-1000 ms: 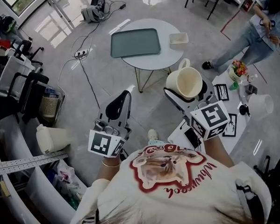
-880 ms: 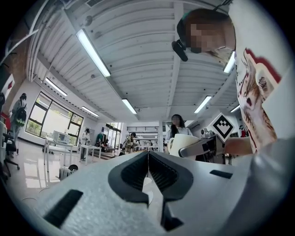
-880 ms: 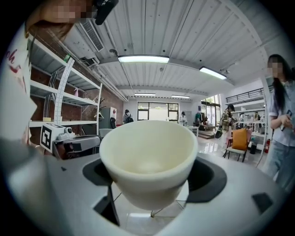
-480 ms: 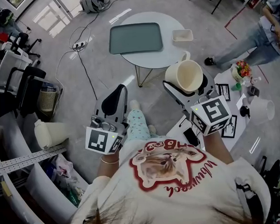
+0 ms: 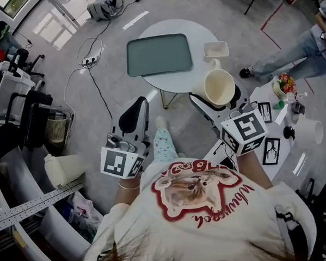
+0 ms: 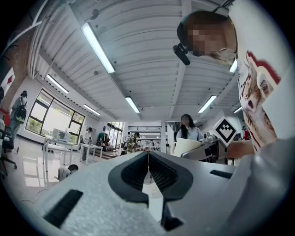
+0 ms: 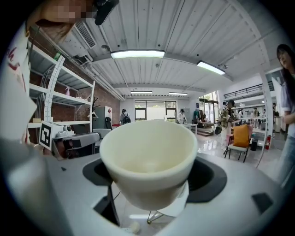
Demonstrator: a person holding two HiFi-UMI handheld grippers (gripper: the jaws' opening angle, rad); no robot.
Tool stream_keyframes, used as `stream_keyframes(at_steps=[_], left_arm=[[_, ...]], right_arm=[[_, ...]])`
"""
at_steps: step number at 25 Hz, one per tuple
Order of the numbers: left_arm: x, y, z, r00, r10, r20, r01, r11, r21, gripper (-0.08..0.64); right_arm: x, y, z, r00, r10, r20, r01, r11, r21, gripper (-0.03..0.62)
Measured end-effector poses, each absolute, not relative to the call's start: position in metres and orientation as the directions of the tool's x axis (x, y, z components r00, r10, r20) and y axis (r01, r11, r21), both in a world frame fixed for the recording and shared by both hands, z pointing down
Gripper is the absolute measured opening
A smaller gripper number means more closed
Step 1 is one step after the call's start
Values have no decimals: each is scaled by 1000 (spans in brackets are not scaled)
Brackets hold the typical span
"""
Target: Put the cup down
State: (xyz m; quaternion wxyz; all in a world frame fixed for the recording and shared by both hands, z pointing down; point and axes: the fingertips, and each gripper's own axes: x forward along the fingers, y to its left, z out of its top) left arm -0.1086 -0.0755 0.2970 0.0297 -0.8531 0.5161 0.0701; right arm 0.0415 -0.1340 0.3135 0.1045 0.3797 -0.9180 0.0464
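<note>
A cream cup (image 5: 219,86) with a handle is held in the air by my right gripper (image 5: 216,100), whose jaws are shut on its sides. The cup hangs over the near right rim of a round white table (image 5: 201,70). In the right gripper view the cup (image 7: 148,159) fills the middle between the dark pads and looks empty inside. My left gripper (image 5: 132,113) is lower left of the table, over the floor, with its jaws shut on nothing (image 6: 148,167).
A grey-green tray (image 5: 159,54) and a small white dish (image 5: 215,49) lie on the round table. To the right stands a white table (image 5: 277,121) with cards, flowers and another cup. A person's legs (image 5: 289,52) are at far right. Cables and chairs lie left.
I have stepped toward the round table. The right gripper with the cup now reaches the table's near right rim. The left gripper keeps its place and stays shut.
</note>
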Motion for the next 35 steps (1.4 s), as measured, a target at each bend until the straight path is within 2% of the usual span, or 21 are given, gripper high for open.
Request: stream_keyframes(at_steps=[18, 35], left_arm=[[-167, -255, 287, 591, -793, -145, -802, -598, 1, 15], [-143, -328, 304, 645, -756, -116, -758, -651, 29, 15]], right_arm=[[-18, -294, 304, -596, -776, 206, -795, 607, -16, 430], [-12, -357, 337, -586, -771, 248, -800, 600, -26, 430]])
